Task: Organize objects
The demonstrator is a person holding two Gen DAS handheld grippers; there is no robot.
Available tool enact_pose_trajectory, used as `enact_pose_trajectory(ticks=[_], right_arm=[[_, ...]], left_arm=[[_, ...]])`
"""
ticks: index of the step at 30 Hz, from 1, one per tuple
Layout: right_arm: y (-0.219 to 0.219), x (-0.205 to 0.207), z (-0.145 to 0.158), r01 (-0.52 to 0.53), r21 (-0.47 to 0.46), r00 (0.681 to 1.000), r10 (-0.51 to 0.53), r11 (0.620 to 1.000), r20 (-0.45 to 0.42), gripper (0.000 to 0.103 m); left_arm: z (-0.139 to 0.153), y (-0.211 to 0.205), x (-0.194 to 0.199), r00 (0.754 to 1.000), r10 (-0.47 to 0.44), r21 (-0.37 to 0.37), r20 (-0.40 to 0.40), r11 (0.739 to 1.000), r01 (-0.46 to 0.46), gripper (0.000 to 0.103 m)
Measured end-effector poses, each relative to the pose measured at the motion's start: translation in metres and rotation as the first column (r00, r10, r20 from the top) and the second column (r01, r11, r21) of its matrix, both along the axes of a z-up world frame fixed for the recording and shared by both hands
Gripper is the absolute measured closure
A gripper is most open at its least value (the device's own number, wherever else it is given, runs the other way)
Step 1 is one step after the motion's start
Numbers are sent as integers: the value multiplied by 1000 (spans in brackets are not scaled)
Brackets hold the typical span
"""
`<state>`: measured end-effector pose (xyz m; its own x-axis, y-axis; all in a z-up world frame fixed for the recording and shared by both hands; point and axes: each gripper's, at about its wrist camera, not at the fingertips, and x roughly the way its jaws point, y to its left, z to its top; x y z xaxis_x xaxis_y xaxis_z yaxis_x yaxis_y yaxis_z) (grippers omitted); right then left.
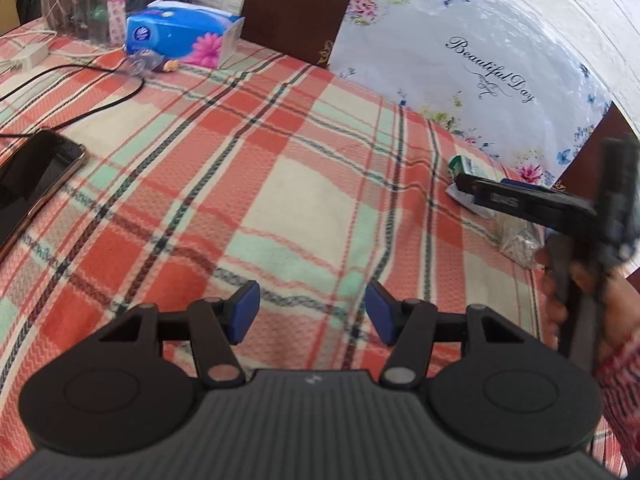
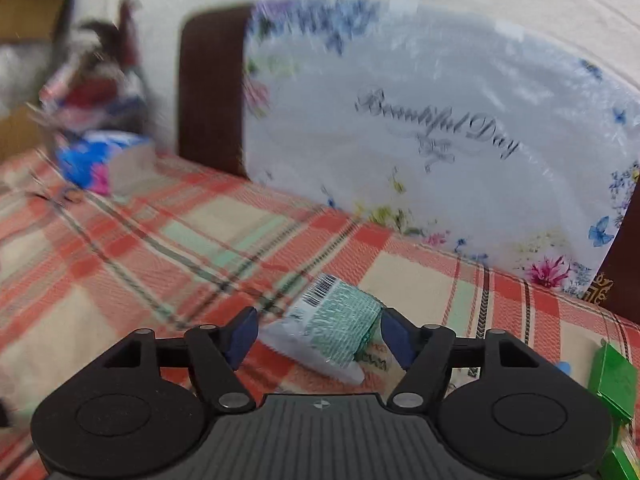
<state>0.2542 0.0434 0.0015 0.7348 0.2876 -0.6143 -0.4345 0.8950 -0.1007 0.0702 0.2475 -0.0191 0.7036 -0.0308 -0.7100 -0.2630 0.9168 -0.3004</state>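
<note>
A green-and-white bandage roll in a clear wrapper with a barcode (image 2: 344,320) sits between the blue pads of my right gripper (image 2: 316,334). It looks sharp while the plaid tablecloth (image 2: 120,280) behind it is smeared, so it is held. In the left wrist view the same pack (image 1: 464,166) shows at the tip of the right gripper's fingers (image 1: 520,200), with a person's hand (image 1: 560,304) on the handle. My left gripper (image 1: 312,312) hangs open over bare cloth with nothing between its pads.
A phone (image 1: 36,176) lies at the left edge, with a black cable (image 1: 100,104) and white charger (image 1: 28,58) behind it. A blue tissue box (image 1: 184,36) and a clear bin of clutter (image 1: 80,4) stand at the back. A floral bag (image 1: 460,40) leans on a chair. Green boxes (image 2: 612,380) sit far right.
</note>
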Motion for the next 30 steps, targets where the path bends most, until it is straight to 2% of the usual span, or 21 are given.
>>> enact_pose_trajectory(ticks=[1,2,4,6,7,8,13,14,16,18,22,27,30], right_arm=[[-1,7,-6,15,17,999,-15,1000,-37,49],[-6,8,-7,26,60,998,-23,998,-51,54],[-8,-2,-3,20,74,998,-16,997,-60,62],[-12,-28,3,-35,85,997,40,996,-63,92],[-18,-45,5,-69,104,994,77,992,-76,102],[-25,-65,6,-97,117,991,107,988,-77,103],[-72,-167,-9,-181,39,982,183,983,-42,101],[-80,-181,-10,-189,18,982,189,982,-2,97],[-86,-191,-6,-197,-39,980,199,980,32,96],[-88,-182,7,-195,-44,978,198,980,73,89],[-80,-134,33,-196,0,968,194,981,157,56],[-47,-57,26,-212,32,971,207,977,118,56],[-25,-26,8,-226,5,970,225,974,93,54]], left_arm=[[0,2,-2,1000,1,-2,-3,1000,-1,43],[0,3,-5,1000,2,-3,-1,1000,-2,43],[2,6,-13,1000,6,-1,10,1000,-6,43],[4,7,-20,1000,9,-6,23,1000,-9,43],[5,6,-23,1000,8,-11,29,1000,-8,43],[6,4,-25,999,4,-15,34,1000,-3,43],[11,-34,-24,994,-97,-17,54,995,98,43],[14,-42,-19,991,-120,-10,62,993,121,43],[24,-57,-5,983,-160,7,89,987,160,41],[33,-67,12,980,-175,19,100,985,174,39],[44,-74,47,972,-194,-11,131,980,197,39],[29,-71,116,977,-205,-26,57,978,207,39],[16,-71,148,972,-235,-61,26,970,236,38]])
